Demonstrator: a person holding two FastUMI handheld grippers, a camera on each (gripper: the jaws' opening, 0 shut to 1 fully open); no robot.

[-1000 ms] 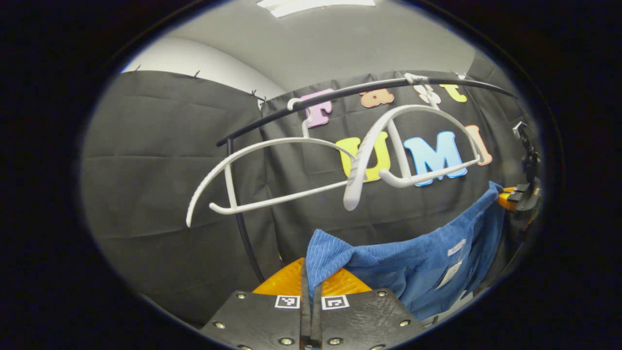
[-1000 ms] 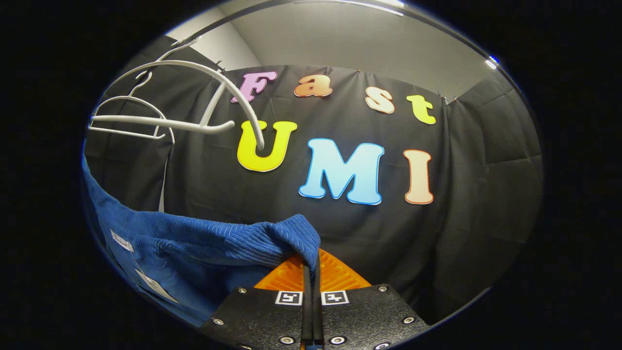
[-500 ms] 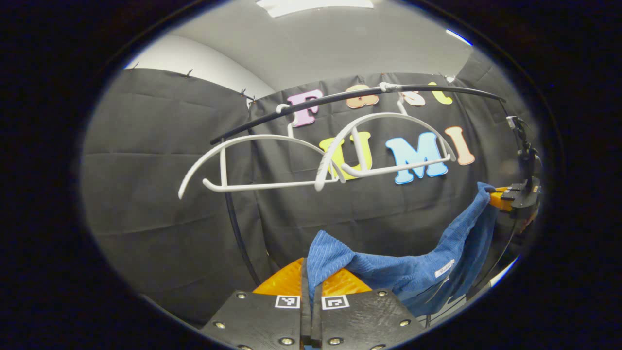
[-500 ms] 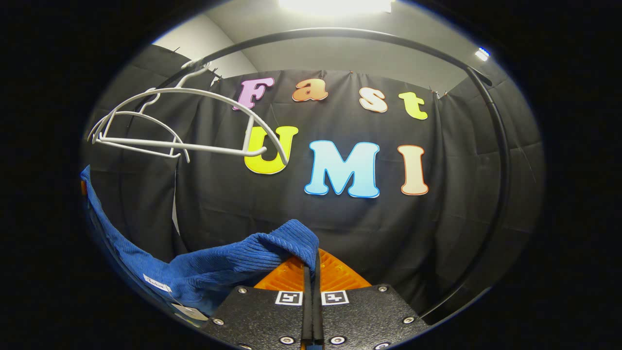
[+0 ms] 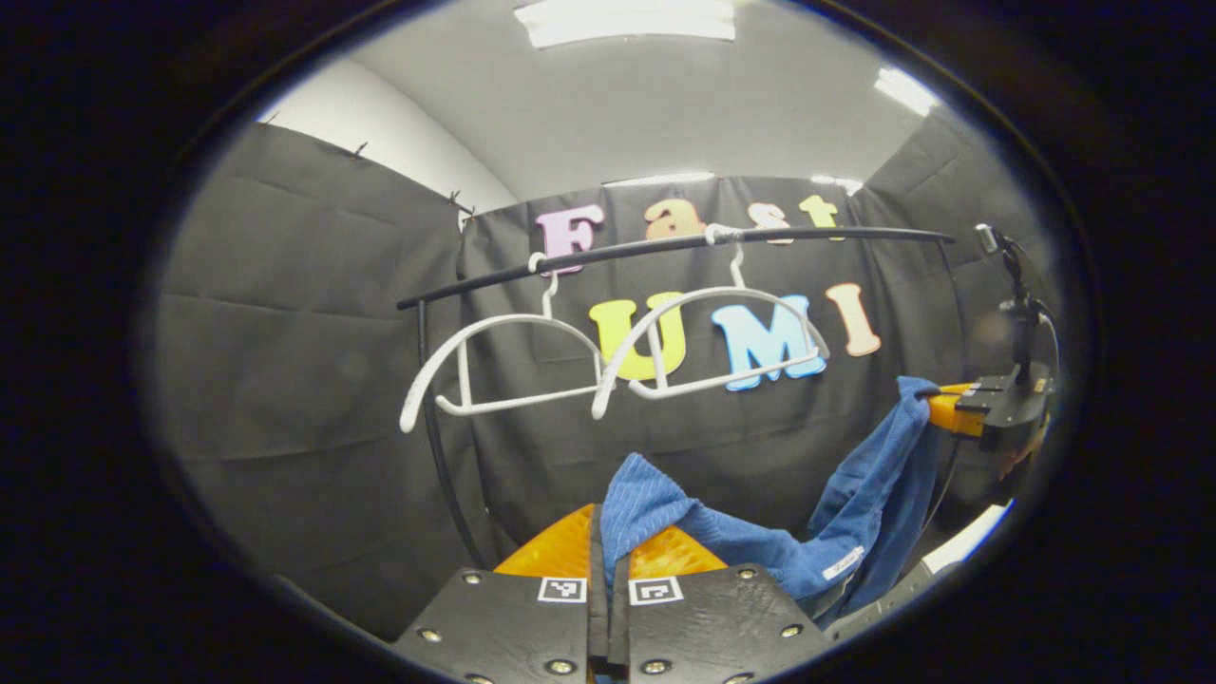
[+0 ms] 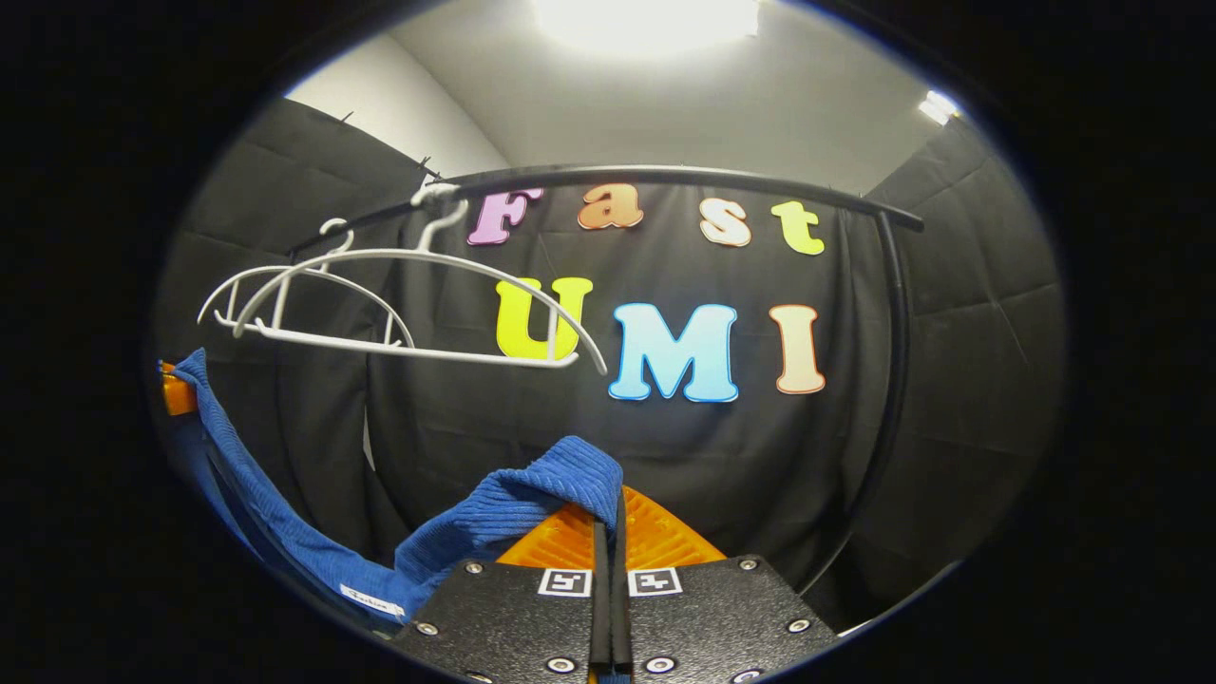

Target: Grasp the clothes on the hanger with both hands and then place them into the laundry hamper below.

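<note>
We see open room beneath two bare white plastic hangers [image 5: 608,366] on the black rail [image 5: 665,249]. Our left gripper [image 5: 608,541] and right gripper [image 6: 608,532] each pinch a corner of the blue ribbed garment [image 5: 855,513], which sags between them from 6 toward 3 o'clock.

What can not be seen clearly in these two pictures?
- Laundry hamper: it lies below what either view takes in, so its place is unknown.
- Blue garment: its lower part is cut off by the bottom edge in both views.
- Small white label on the garment: too small to read.
- Left gripper and right gripper: the cloth hides their fingertips.
</note>
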